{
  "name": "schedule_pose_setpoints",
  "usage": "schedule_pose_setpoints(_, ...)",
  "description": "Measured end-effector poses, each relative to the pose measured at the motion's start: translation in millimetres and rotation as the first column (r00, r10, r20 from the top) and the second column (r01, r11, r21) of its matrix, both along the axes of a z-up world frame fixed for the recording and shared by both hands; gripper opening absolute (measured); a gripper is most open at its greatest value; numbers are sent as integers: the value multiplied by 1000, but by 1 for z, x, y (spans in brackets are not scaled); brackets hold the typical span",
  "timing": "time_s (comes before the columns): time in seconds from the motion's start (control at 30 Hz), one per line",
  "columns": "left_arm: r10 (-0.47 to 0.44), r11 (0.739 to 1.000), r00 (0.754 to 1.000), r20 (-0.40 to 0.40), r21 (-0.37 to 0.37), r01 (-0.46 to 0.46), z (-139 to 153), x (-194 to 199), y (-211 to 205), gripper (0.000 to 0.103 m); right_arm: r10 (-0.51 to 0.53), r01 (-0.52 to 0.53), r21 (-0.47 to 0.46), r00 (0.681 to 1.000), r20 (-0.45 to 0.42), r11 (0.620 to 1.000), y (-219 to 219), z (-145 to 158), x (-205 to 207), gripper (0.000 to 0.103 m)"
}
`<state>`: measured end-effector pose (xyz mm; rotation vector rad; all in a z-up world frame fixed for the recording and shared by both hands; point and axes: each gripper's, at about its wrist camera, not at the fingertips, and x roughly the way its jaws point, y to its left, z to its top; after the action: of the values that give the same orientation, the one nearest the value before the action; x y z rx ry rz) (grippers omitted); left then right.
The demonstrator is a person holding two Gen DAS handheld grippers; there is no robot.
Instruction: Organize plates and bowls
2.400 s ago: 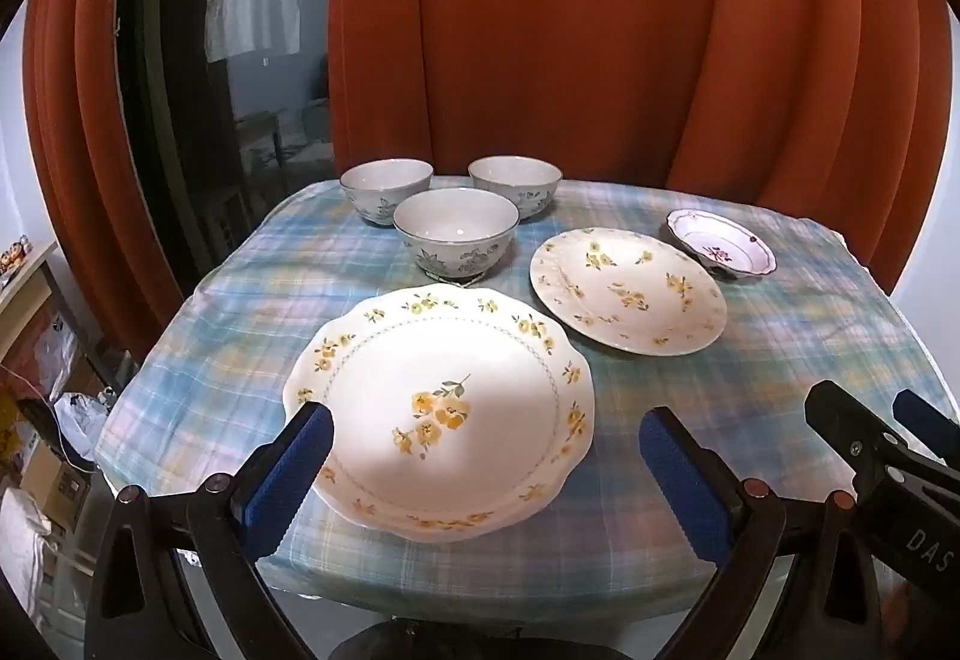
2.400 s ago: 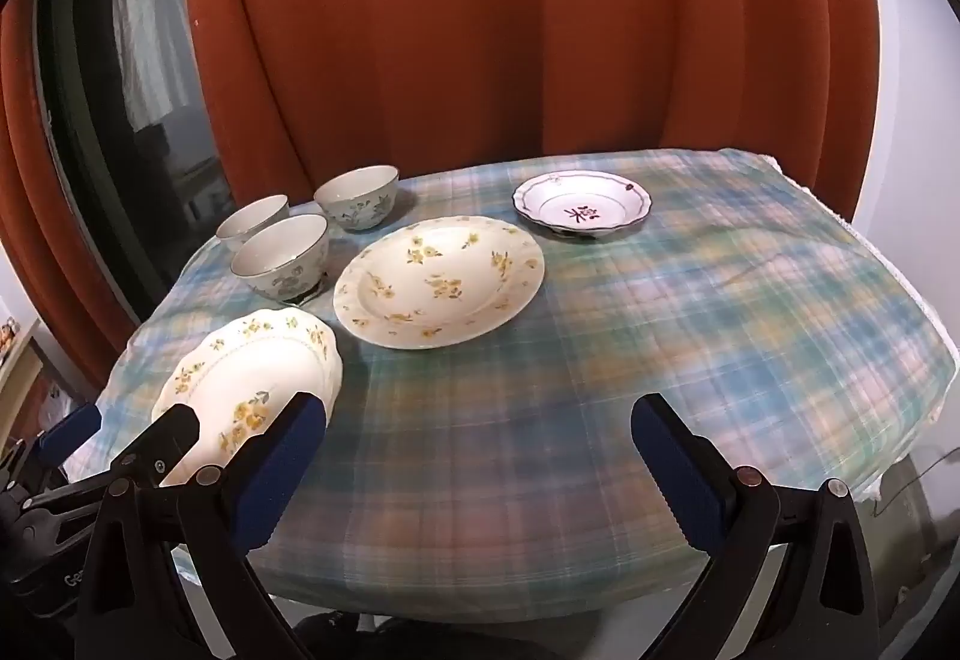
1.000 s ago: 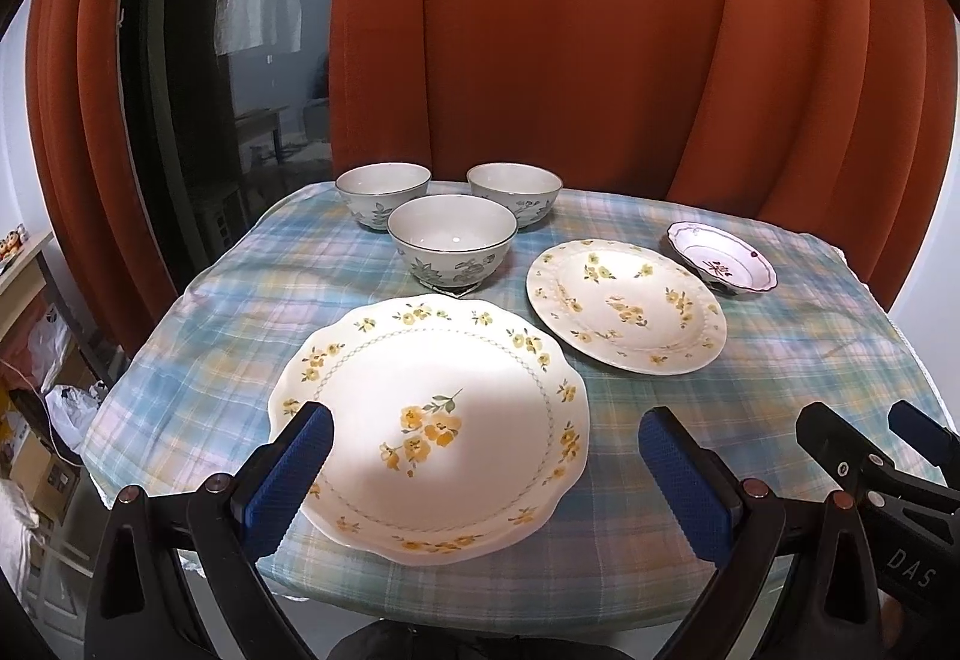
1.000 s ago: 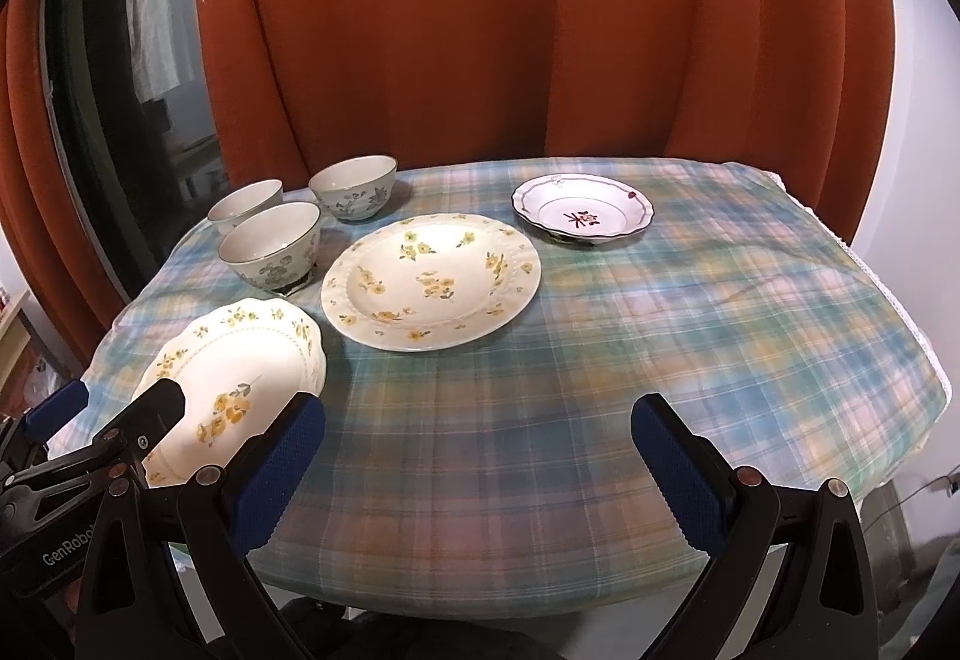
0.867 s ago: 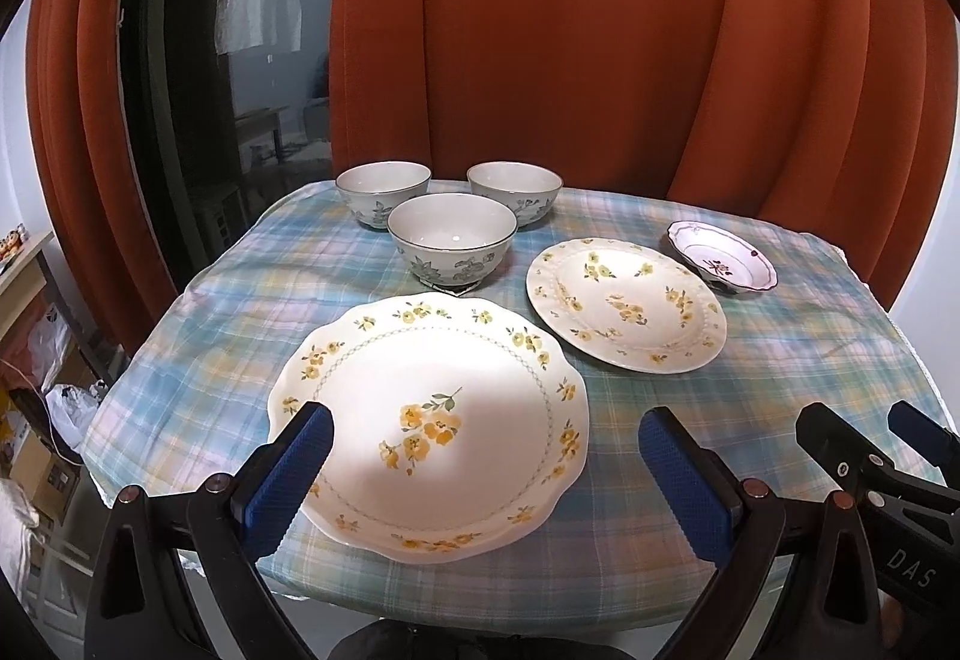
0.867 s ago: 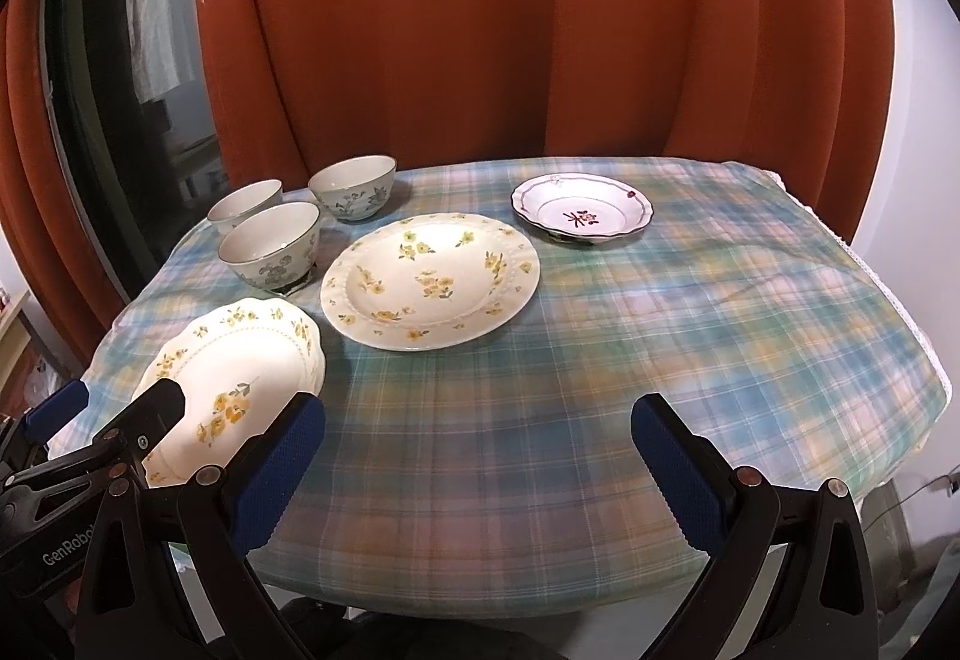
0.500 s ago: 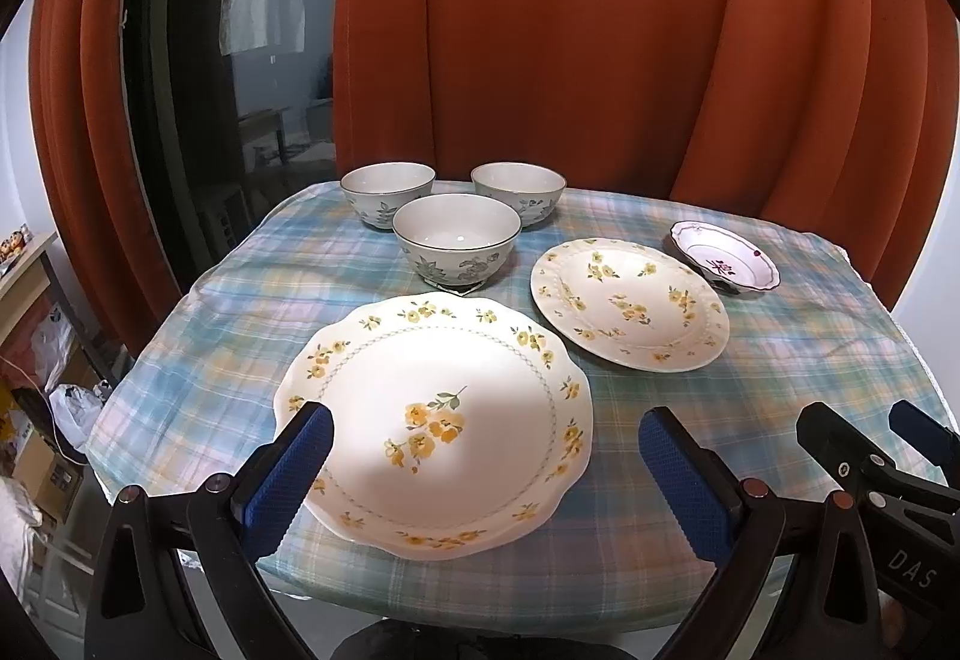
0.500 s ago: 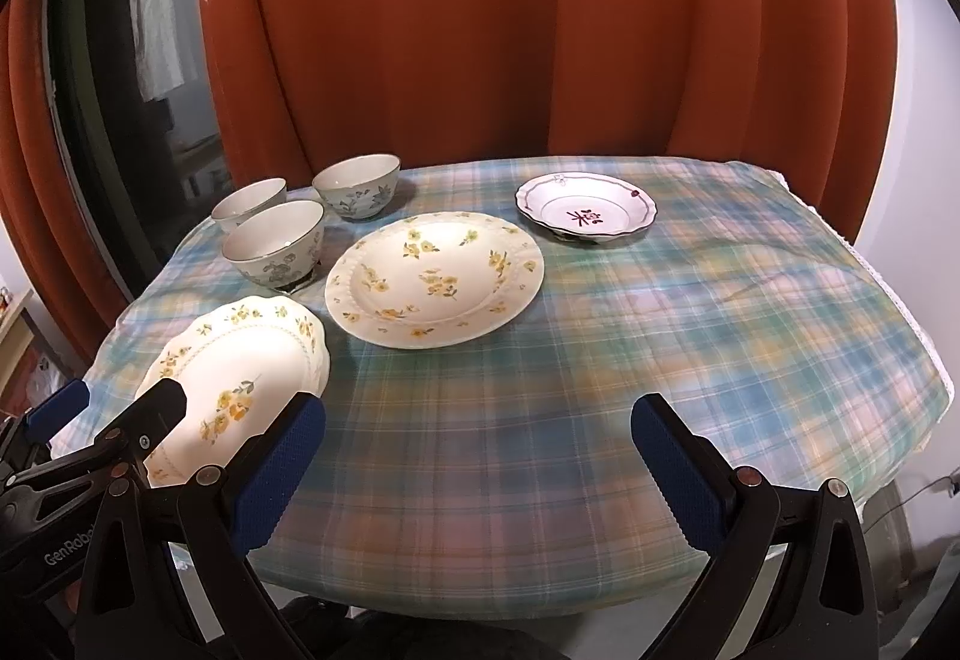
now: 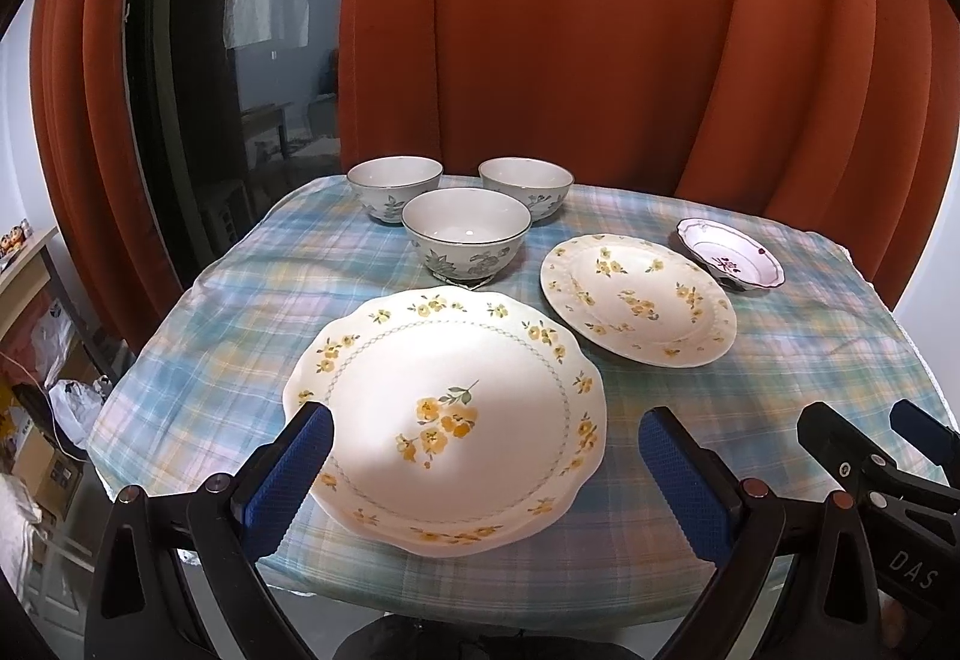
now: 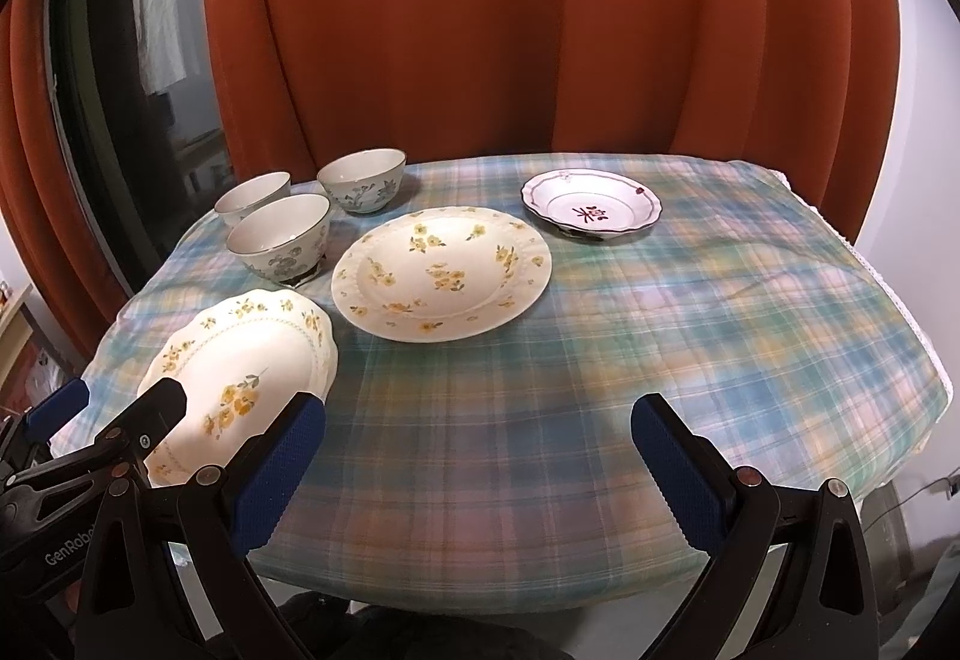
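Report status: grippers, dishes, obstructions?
Left gripper open, empty, near scalloped plate. Right gripper open, empty, over bare cloth. Three bowls, round plate, pink-rimmed dish all unstacked. Nothing blocking.

Three bowls (image 9: 466, 240) behind big plate (image 9: 444, 420), on table (image 10: 660, 348)

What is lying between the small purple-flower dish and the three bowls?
The round yellow-flower plate lies between the dish and the bowls; around it only tablecloth. The right wrist view shows this best.
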<state>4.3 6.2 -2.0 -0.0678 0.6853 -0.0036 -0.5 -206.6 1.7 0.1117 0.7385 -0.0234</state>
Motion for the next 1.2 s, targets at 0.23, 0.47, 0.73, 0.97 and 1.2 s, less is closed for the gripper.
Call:
schedule_pose_setpoints(0.23,-3,1000,1000,-13,-1,3,0,5,9,102,1,-1,-10,1000,-10,1000,8,1,3,103)
schedule_pose_setpoints(0.47,6,1000,998,-55,-3,-6,-7,19,21,102,12,-12,-6,999,-49,1000,20,-5,15,103)
schedule_pose_setpoints(0.73,15,1000,991,-131,7,-14,-17,40,38,102,19,-20,-8,995,-103,1000,37,-14,37,103)
schedule_pose_setpoints(0.97,16,1000,979,-202,19,-12,-28,67,59,100,30,-28,10,985,-170,1000,58,-27,63,103)
schedule_pose_setpoints(1.2,-6,1000,958,-288,15,11,-47,95,80,98,33,-30,19,973,-227,999,85,-42,91,102)
